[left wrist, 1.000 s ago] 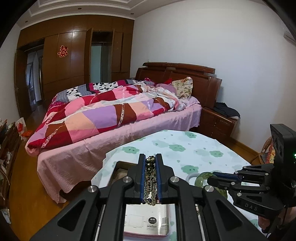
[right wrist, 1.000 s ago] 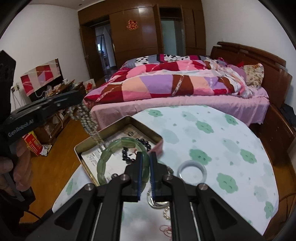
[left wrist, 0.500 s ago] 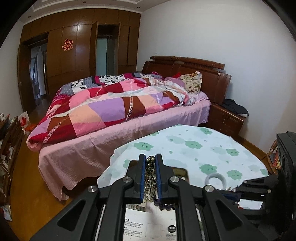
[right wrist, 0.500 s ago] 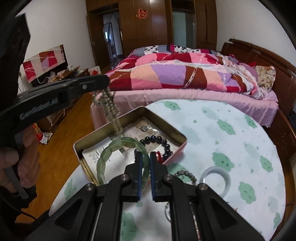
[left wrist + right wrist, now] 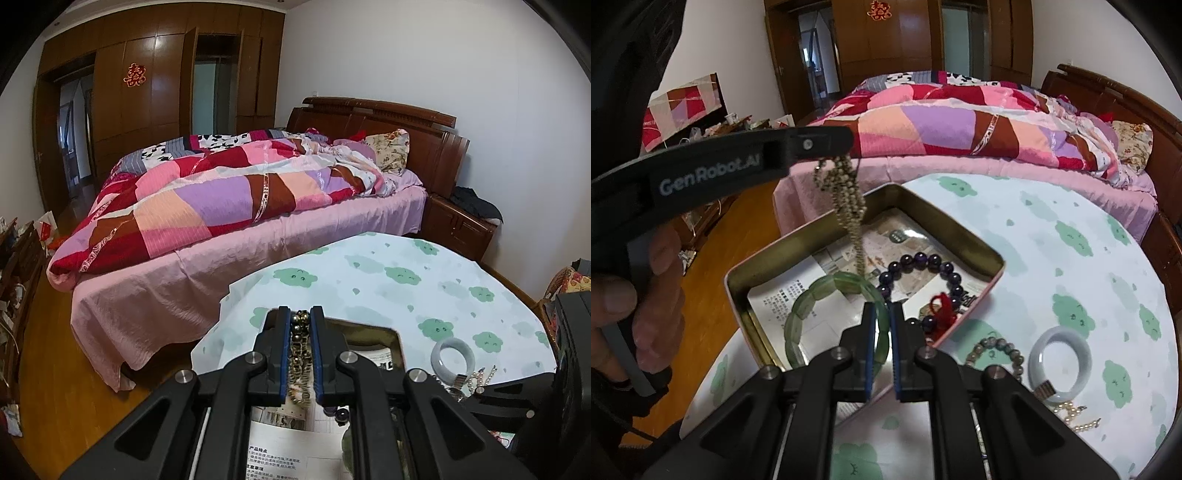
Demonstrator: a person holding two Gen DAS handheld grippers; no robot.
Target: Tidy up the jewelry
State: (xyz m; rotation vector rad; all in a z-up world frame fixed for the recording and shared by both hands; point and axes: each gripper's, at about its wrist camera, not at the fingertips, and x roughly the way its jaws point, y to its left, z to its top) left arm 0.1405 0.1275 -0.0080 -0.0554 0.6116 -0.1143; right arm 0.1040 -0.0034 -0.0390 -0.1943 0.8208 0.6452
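Note:
My left gripper (image 5: 300, 319) is shut on a beaded necklace (image 5: 299, 354); in the right wrist view the gripper (image 5: 827, 142) holds the necklace (image 5: 846, 192) dangling over the open tin box (image 5: 960, 230), its end touching the green jade bracelet (image 5: 827, 286). My right gripper (image 5: 881, 314) is shut on that green bracelet, which lies in the box beside a dark purple bead bracelet (image 5: 938, 266) with a red tassel. A white jade bangle (image 5: 1060, 360), a grey-bead bracelet (image 5: 1001, 347) and a pearl piece (image 5: 1078, 417) lie on the tablecloth.
The round table (image 5: 406, 280) has a cloud-print cloth. A bed with a patchwork quilt (image 5: 229, 206) stands just beyond it. A nightstand (image 5: 461, 225) is at the right, wardrobes at the back, and a cluttered shelf (image 5: 18, 277) at the left.
Both grippers have lowered toward the box. The necklace has come down until its end reaches the green bracelet. The right gripper has moved the green bracelet further into the box.

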